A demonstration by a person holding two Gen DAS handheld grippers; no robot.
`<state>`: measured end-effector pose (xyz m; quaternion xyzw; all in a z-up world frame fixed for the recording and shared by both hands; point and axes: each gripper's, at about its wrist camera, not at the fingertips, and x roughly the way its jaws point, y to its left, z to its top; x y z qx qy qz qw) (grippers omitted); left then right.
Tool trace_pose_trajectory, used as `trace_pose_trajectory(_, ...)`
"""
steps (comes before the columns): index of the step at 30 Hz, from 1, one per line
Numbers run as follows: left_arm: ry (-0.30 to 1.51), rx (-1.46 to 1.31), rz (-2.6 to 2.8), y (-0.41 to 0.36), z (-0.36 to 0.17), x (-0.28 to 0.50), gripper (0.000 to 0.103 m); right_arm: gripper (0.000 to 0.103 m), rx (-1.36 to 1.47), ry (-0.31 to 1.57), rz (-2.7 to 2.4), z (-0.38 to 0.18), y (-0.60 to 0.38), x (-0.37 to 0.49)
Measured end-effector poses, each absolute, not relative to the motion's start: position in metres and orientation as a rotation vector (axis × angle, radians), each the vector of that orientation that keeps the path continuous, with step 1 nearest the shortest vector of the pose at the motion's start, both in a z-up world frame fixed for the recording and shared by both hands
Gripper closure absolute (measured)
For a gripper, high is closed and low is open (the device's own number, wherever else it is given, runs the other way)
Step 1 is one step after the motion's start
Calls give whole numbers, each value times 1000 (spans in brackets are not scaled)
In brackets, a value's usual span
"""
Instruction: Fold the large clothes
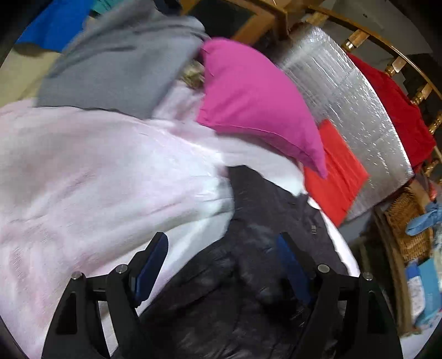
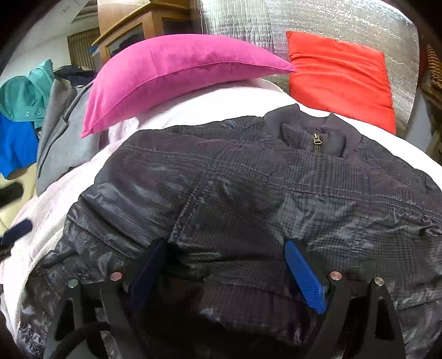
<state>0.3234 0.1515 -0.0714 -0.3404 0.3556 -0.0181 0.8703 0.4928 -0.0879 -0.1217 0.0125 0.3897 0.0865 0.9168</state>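
Observation:
A dark checked padded jacket (image 2: 234,179) lies spread on a bed covered with a pale pink blanket (image 1: 83,179). Its collar and brass zipper pull (image 2: 317,142) are at the far side. My right gripper (image 2: 225,245) stands open low over the jacket's near part, with rumpled fabric lying between its blue pads (image 2: 302,273) and nothing pinched. My left gripper (image 1: 222,245) is open too, straddling the jacket's left edge (image 1: 248,221), one finger over the blanket and the other over dark fabric. A blurred dark blue fingertip (image 2: 18,230) shows at the left of the right wrist view.
A magenta pillow (image 2: 171,74) and an orange-red pillow (image 2: 342,80) lie at the bed's head, against a silver quilted panel (image 2: 317,19). Grey (image 1: 116,66), blue (image 2: 13,143) and teal (image 2: 25,94) clothes are heaped on the left. A wicker basket (image 1: 406,221) and a wooden rail (image 1: 397,63) stand on the right.

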Motion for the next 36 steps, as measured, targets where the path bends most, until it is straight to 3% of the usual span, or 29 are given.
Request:
trace_pose_trajectory(9,1089,-708,-235,128,-109,476,18,12,61,786,194,-123,-91,490)
trace_pose_trajectory(11,1140,-702,-231,121,-119,493,21,12,69,782,197,-123,-92,490)
trace_pose_trajectory(12,1113,-672,-257,117,-116,497,30,12,72,780,199,-124,-92,490)
trace_pose_trajectory(13,1108,-616,-289,110,-112,503,74,12,73,779,200,-124,-92,490)
trace_pose_trajectory(14,1129,-571,-302,104,-111,507,83,12,75,779,201,-124,-92,490)
trace_pose_trajectory(17,1023,-421,-342,88,-85,506,88,12,88,773,207,-126,-94,490)
trace_pose_trajectory(19,964,-338,-364,79,-78,504,88,12,97,770,211,-126,-96,490)
trace_pose_trajectory(21,1051,-255,-311,72,-104,516,87,12,90,773,211,-126,-94,490)
trace_pose_trajectory(25,1006,-242,-261,72,-107,507,71,12,90,774,212,-127,-94,490)
trace_pose_trajectory(30,844,-94,-172,57,-62,456,54,12,89,776,210,-127,-94,490)
trace_pose_trajectory(32,769,-91,-183,47,-50,431,36,12,89,776,210,-127,-94,490)
trace_pose_trajectory(34,732,-57,-209,25,-48,408,33,12,92,782,212,-126,-95,491)
trace_pose_trajectory(36,806,12,-199,1,-65,411,33,12,129,790,238,-118,-101,490)
